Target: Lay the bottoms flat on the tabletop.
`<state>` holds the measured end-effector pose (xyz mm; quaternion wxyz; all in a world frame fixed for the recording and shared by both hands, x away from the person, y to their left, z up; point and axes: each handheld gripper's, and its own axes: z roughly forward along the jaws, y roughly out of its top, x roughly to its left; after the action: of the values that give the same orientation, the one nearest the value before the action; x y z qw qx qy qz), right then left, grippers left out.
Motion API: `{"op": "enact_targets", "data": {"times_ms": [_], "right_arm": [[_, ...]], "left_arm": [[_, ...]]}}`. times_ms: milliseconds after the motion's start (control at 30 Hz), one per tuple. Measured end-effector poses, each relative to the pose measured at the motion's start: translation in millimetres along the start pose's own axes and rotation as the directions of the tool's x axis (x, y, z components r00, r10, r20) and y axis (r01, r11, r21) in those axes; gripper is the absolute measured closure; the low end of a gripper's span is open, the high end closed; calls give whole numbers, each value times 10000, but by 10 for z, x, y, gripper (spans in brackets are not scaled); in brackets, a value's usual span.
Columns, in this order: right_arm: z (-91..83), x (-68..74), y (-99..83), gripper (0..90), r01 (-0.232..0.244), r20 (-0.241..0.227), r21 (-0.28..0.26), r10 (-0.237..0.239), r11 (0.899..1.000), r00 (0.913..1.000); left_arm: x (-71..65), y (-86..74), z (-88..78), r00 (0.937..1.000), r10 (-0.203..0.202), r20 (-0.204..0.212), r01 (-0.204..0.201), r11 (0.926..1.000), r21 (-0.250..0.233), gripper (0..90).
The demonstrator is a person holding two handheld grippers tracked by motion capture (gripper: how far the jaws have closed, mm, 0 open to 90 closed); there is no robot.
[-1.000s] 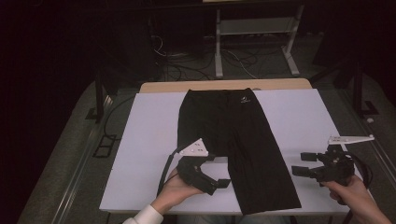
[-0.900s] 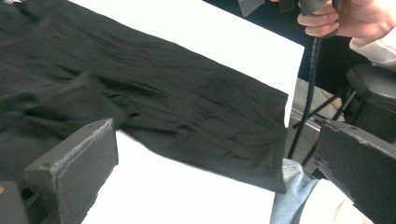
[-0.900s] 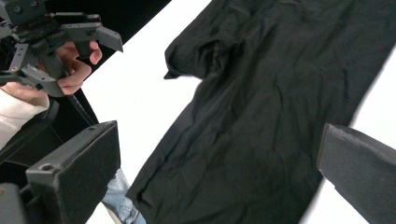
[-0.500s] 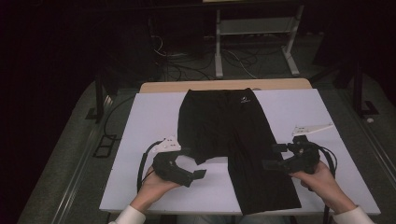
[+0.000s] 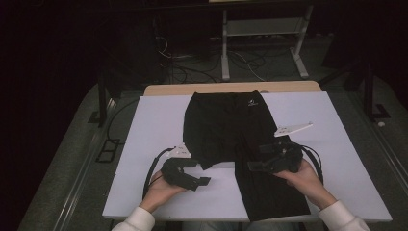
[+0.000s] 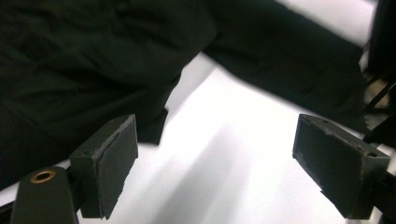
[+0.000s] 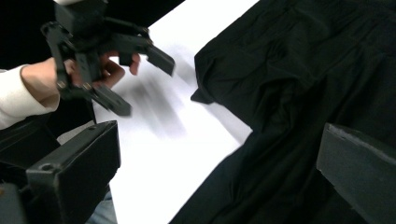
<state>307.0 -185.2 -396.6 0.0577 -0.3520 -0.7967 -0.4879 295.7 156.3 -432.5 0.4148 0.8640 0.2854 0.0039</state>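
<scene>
Black trousers (image 5: 235,139) lie flat on the white counter (image 5: 144,125), waistband away from the person, one leg folded short. The left gripper (image 5: 204,181) sits just off that folded hem; its jaws, spread with nothing between them, have just been closing a little. Best to slide one jaw under the hem edge before pinching — not grab from above. The right gripper (image 5: 251,166) hovers over the long leg, jaws spread, empty. The left gripper view shows the hem corner (image 6: 156,133) close — the high view cannot.
</scene>
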Motion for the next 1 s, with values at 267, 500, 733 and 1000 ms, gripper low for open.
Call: {"op": "enact_targets", "data": {"times_ms": [267,500,733,1000], "right_arm": [[191,20,49,0,131,-110,107,-130,9999,9999],[269,-4,46,0,77,-126,214,-75,9997,9999],[276,-24,47,0,7,-91,143,-6,9999,10000],[303,-35,44,0,-106,-63,149,107,9998,9999]], "left_arm": [[72,23,211,9992,303,-266,-287,9979,579,250],[157,80,321,9937,549,-981,-464,9951,875,295],[233,137,385,9812,820,-1747,-705,9950,710,515],[256,147,415,9662,1023,-2366,-920,9943,538,848]]}}
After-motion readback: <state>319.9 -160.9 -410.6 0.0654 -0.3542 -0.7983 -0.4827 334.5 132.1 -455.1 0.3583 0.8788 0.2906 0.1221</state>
